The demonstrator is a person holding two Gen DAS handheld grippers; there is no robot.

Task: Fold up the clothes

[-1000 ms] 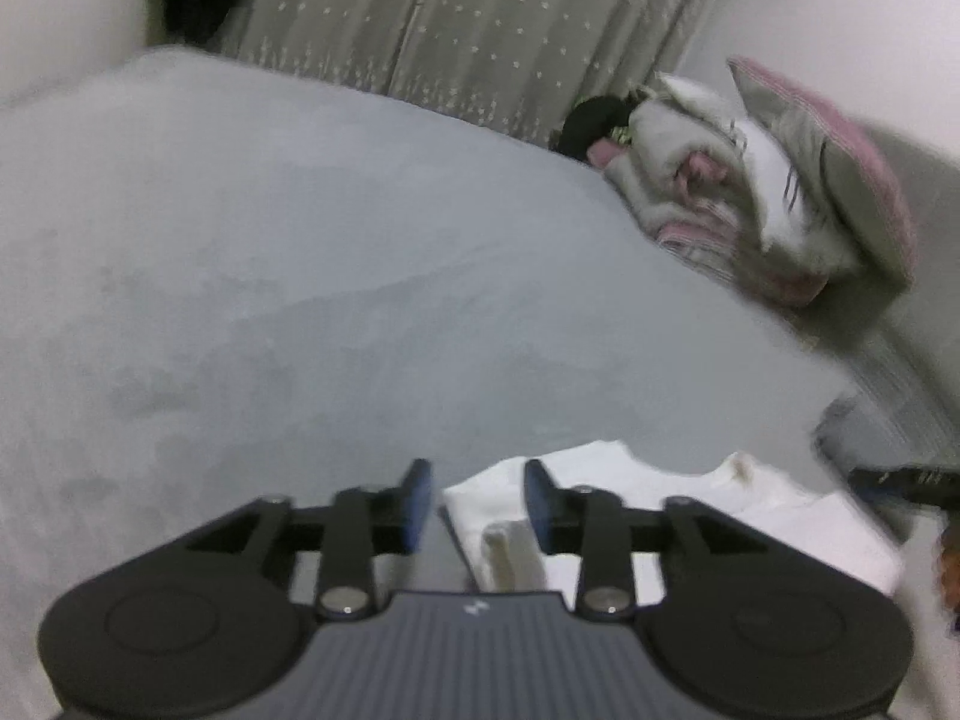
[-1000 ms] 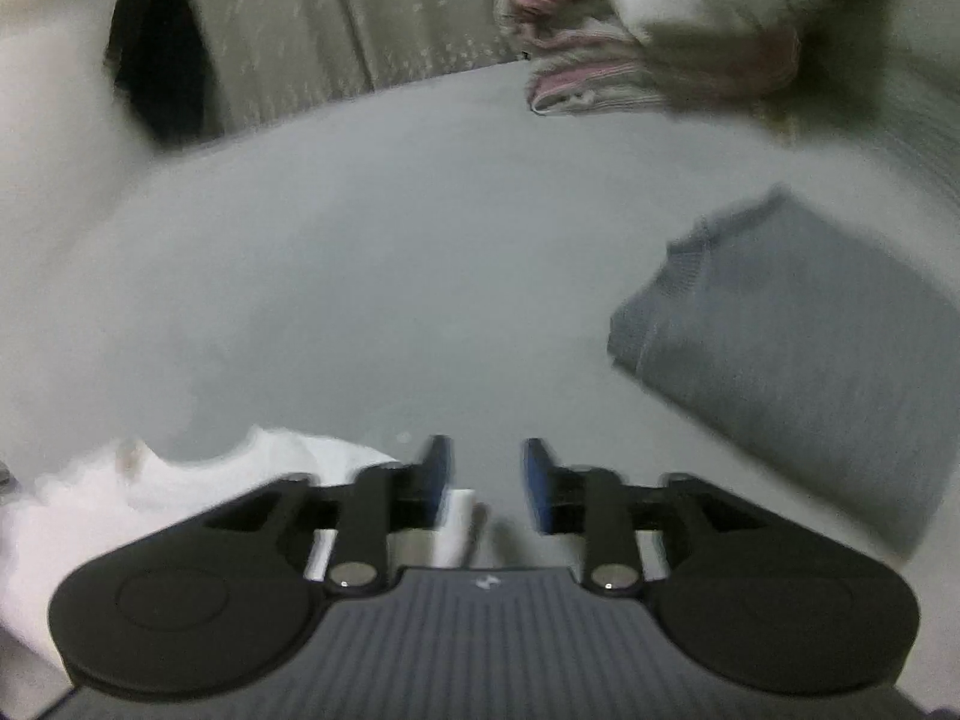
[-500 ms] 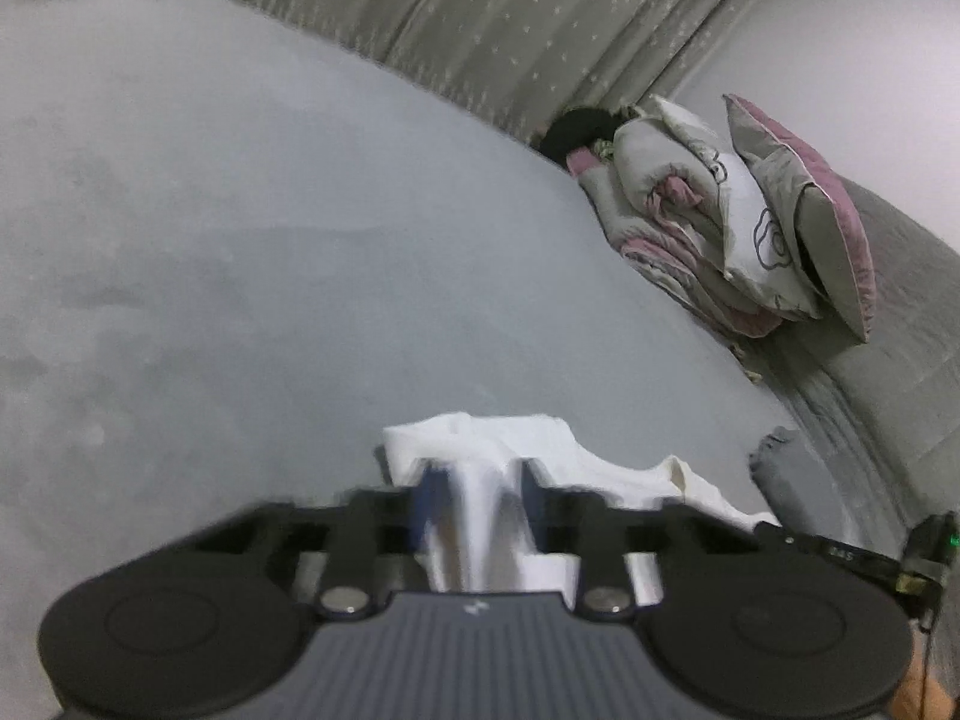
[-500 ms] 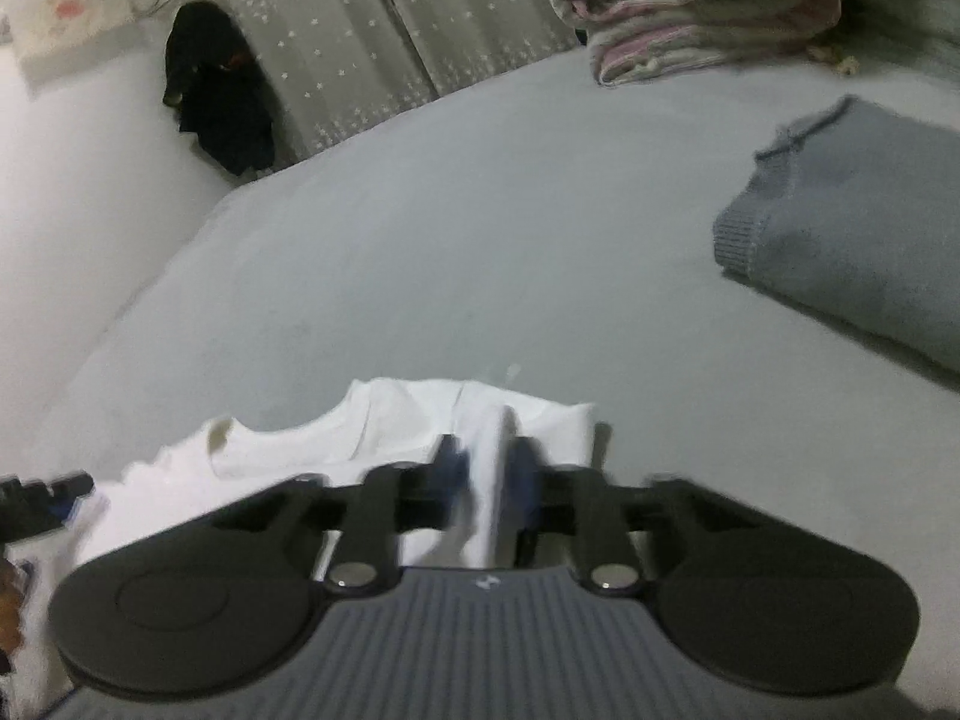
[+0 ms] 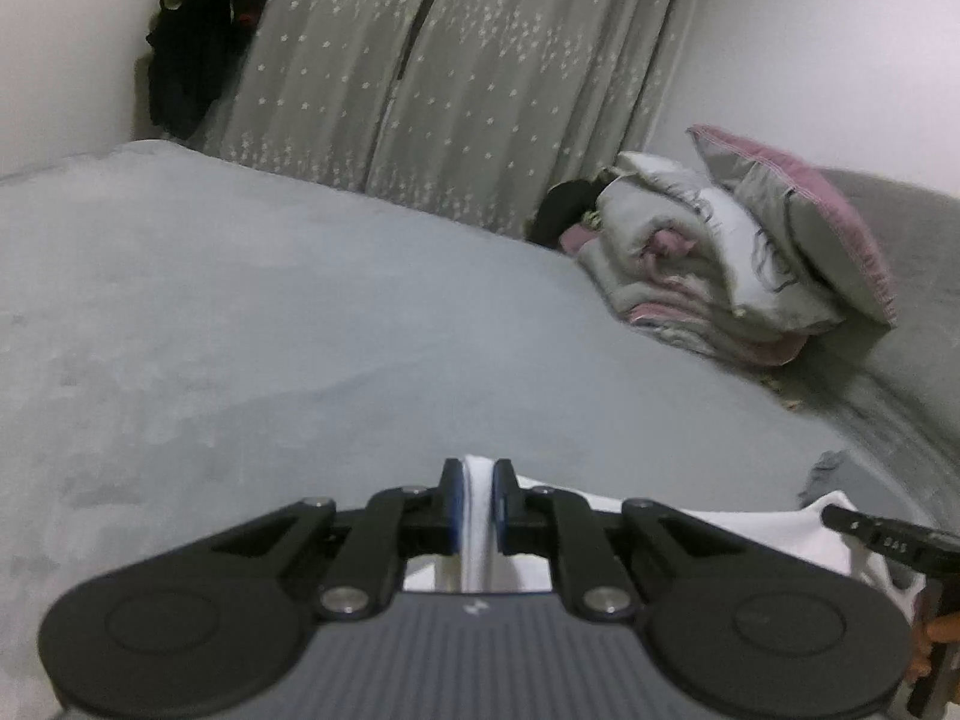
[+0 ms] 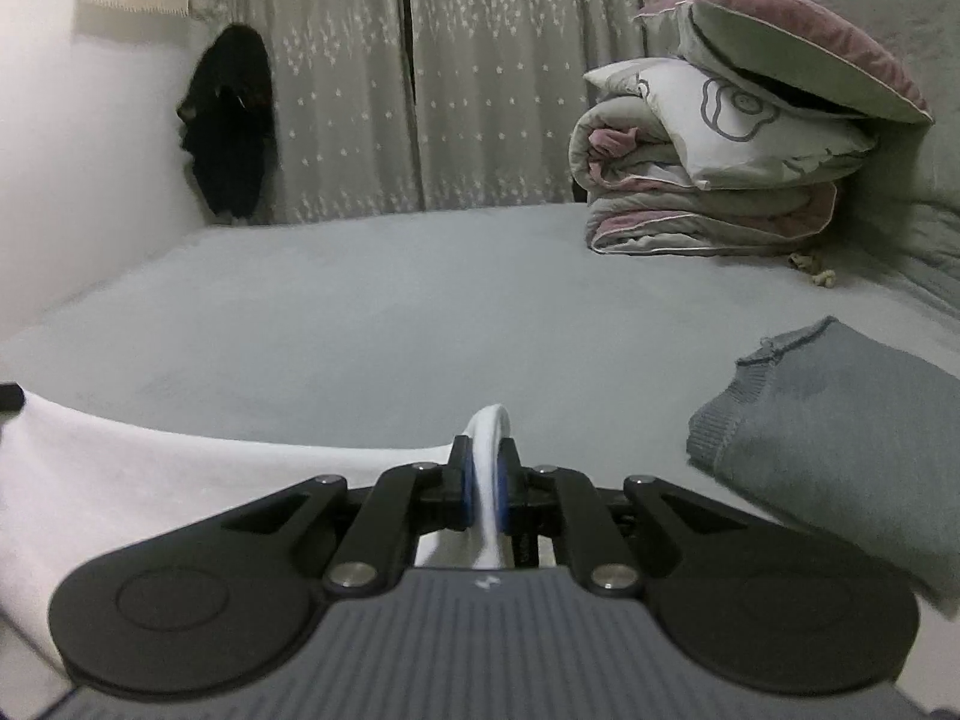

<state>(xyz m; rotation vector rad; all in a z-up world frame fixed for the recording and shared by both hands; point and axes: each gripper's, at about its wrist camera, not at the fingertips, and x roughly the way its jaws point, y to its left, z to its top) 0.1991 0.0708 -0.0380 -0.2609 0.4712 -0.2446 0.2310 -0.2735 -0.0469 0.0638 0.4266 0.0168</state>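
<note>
Both claws were clamped on the white garment: the left claw [image 5: 478,495] and right claw [image 6: 487,480] each pinched a bunched edge just above the bed [image 6: 360,300]. Such thin pinches might slip if the cloth were pulled taut between them.

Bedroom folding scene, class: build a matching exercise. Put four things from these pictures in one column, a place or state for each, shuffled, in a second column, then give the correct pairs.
Column A
1. white garment
2. grey knitted garment
3. pink-edged pillow
4. dark garment

Column B
a. on top of the folded quilt
b. hanging by the curtain
c. pinched by the left gripper and the right gripper
d. lying folded on the bed, to the right

Pairs: 1-c, 2-d, 3-a, 4-b
</note>
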